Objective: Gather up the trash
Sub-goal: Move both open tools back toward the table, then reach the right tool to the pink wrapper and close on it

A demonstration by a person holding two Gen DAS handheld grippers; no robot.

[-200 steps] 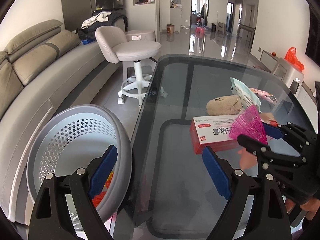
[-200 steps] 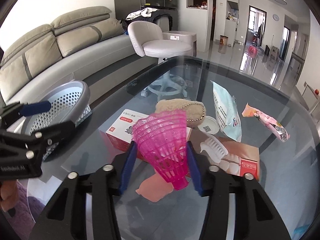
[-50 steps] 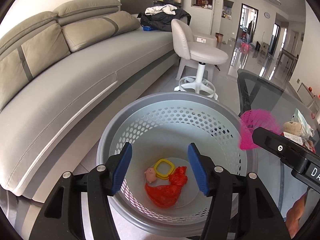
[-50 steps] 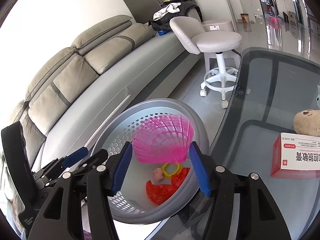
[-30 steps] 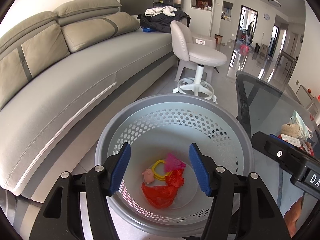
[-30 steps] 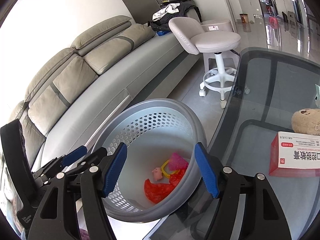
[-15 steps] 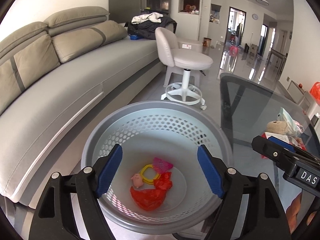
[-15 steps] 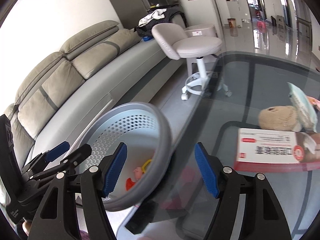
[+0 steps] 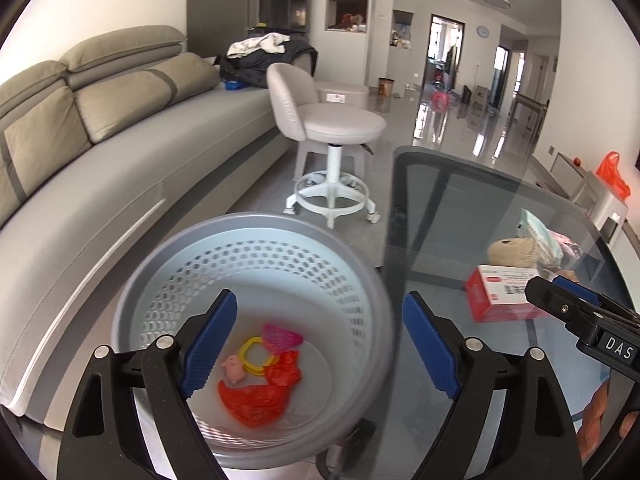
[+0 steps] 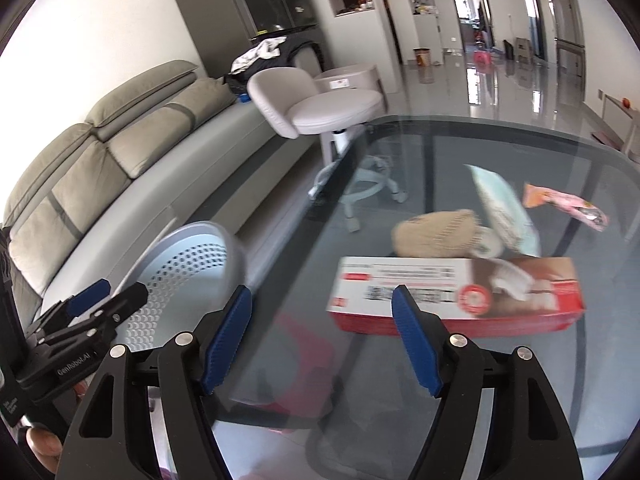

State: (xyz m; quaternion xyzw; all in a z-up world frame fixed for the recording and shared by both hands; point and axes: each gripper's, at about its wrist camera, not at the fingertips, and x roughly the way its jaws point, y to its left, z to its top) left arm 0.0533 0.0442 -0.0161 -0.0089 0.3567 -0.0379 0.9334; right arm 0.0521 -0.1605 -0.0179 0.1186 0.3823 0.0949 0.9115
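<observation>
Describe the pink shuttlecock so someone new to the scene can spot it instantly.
Find the grey perforated basket on the floor between the sofa and the glass table. At its bottom lies a small pile; the pink shuttlecock is on its far side, beside the yellow ring. It alone is a magenta ribbed fan, unlike the crumpled red bag and pale pink pig figure.
</observation>
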